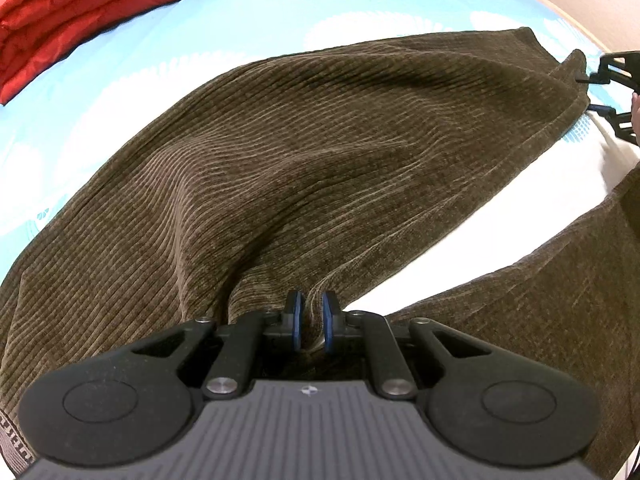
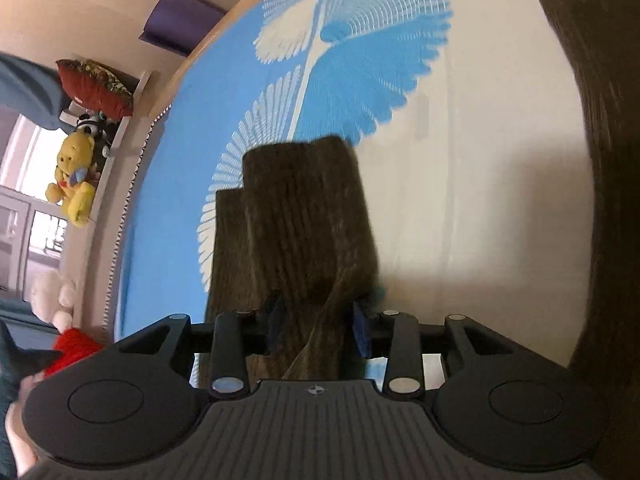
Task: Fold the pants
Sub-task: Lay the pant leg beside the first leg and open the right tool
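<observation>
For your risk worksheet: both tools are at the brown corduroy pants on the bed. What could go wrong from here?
1. The right tool stands open around the pants, so that end may drop.
2. The left tool pinches only a small bunch; it could slip.
3. The wrinkled fabric may fold crooked.

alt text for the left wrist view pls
The left gripper pinches a ridge of brown corduroy pants spread over a blue-and-white bedsheet. A folded red blanket lies top left.

Ribbed corduroy pants (image 1: 320,152), matt plastic gripper (image 1: 312,312)
</observation>
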The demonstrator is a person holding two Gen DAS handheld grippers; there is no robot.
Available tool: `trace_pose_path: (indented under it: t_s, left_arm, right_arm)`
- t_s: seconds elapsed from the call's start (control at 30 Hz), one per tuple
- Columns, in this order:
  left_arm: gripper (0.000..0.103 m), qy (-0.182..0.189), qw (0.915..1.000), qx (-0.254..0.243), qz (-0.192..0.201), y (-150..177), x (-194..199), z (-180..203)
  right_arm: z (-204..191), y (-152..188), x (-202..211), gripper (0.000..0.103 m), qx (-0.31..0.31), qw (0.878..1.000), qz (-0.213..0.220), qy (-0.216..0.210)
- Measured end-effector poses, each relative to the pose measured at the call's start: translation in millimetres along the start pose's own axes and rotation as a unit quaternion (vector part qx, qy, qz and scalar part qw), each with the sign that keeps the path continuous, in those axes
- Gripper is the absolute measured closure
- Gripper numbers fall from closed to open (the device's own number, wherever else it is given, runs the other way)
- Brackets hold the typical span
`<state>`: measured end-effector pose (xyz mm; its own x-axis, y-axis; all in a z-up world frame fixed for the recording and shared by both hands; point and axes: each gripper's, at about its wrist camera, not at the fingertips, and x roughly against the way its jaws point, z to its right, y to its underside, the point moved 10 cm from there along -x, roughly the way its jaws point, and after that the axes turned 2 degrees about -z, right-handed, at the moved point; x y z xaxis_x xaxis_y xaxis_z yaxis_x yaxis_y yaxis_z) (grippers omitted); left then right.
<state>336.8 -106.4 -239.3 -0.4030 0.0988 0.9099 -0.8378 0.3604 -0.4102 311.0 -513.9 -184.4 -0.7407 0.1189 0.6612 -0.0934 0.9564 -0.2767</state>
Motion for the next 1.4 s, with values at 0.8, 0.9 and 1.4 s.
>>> trace_pose_path:
  t_s: [0.8, 0.9, 1.4]
  left_arm:
    - [0.066, 0.089, 0.9952, 0.027, 0.031, -9.5, 33.4, -16.3]
    - [0.066, 0.067, 0.9972, 0.002, 0.034, -9.6, 33.5, -9.8]
    - [0.066, 0.035, 0.997, 0.03, 0.063, -12.9, 54.1, -40.9]
  right_arm:
    - [8.6, -18.2, 34.5, 0.047, 0.193, 0.961, 0.085, 0.176]
    - [19.8, -7.4, 14.1, 0.046, 0.242, 0.934, 0.059, 0.255]
    - [48.3, -14.4, 43.7, 0.09, 0.23, 0.904, 0.137, 0.333]
